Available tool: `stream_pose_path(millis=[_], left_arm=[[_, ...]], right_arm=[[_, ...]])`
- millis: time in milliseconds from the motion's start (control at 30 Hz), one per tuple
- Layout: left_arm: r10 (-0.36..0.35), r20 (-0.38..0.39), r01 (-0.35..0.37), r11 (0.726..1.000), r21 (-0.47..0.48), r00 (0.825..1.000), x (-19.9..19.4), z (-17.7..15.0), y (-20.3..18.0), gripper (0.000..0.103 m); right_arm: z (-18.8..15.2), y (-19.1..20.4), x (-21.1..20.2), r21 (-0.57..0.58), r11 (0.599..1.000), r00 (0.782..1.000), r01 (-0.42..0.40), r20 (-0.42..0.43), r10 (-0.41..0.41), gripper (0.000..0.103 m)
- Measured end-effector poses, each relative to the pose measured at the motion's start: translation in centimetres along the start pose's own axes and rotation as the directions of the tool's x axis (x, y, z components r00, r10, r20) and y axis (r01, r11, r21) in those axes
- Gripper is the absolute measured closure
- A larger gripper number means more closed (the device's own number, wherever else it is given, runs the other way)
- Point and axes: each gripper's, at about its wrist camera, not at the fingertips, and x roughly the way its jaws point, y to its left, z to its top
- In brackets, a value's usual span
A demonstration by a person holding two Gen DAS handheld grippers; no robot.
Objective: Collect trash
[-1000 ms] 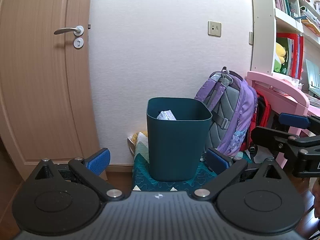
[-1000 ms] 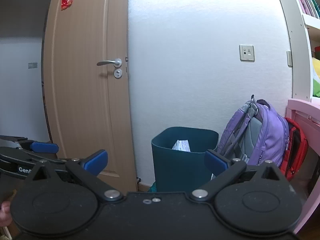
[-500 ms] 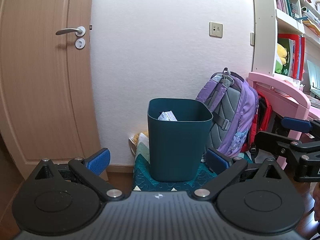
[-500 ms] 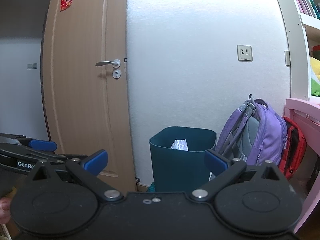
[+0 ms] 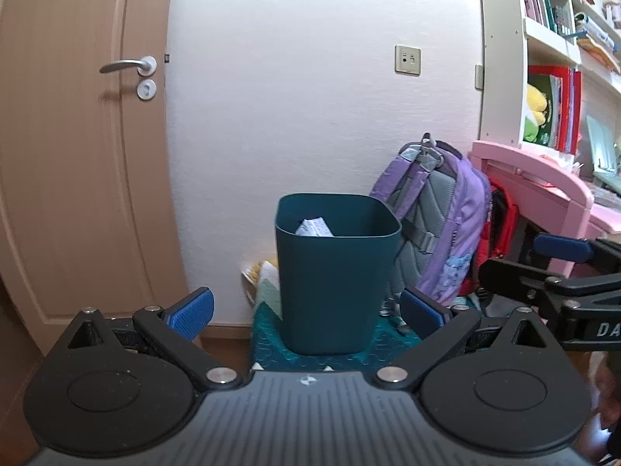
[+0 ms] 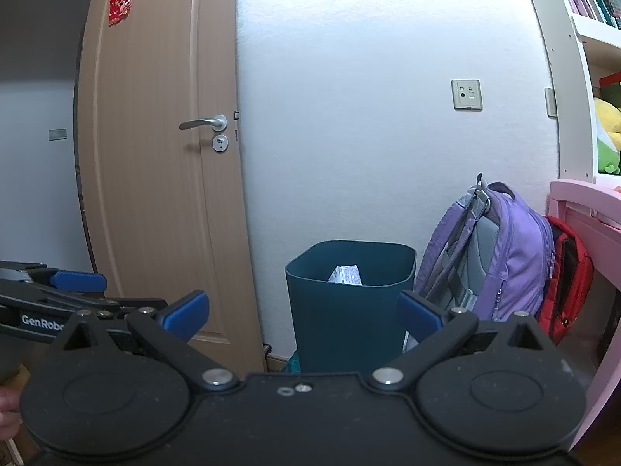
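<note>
Tongs (image 5: 306, 308) wide, bin (image 5: 337, 272) ahead

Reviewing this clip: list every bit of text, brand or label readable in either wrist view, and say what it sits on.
"GenRobo", cut off by the right gripper's body: on the left gripper's arm, right wrist view.
"DA", cut off at the frame edge: on the right gripper's arm, left wrist view.
Print on the white wrapper in the teal bin: too small.
Book spines on the shelf: blurred.

Both wrist cams sit low, side by side, facing the wall, sharing the teal bin (image 5: 335, 272) and purple backpack (image 6: 500, 256).
</note>
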Motion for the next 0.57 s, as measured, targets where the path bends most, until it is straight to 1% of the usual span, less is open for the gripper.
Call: stream_pose_path(millis=[200, 367, 433, 567], left_arm=[[0.013, 0.031, -0.014, 1.000, 0.013, 0.999, -0.40, -0.15, -0.23, 0.000], [0.000, 0.052, -0.001, 1.000, 0.010, 0.999, -0.66, -0.16, -0.11, 0.000], [0.008, 0.064, -0.009, 1.000, 0.011, 0.998, -0.74, -0.17, -0.10, 0.000], [0.011, 0.058, -0.010, 1.000, -0.003, 0.998, -0.60, -0.28, 0.09, 0.000]], right_arm=[[-0.06, 0.14, -0.01, 0.006, 1.000, 1.000, 0.001, 0.000, -0.001, 0.000], [-0.15, 0.24, 0.12, 0.009, 1.000, 1.000, -0.003, -0.002, 0.003, 0.000], [-0.21, 0.26, 0.18, 0.008, 1.000, 1.000, -0.004, -0.003, 0.004, 0.000], [-0.27, -0.02, 0.36, 0.011, 1.000, 1.000, -0.007, -0.005, 0.007, 0.000]])
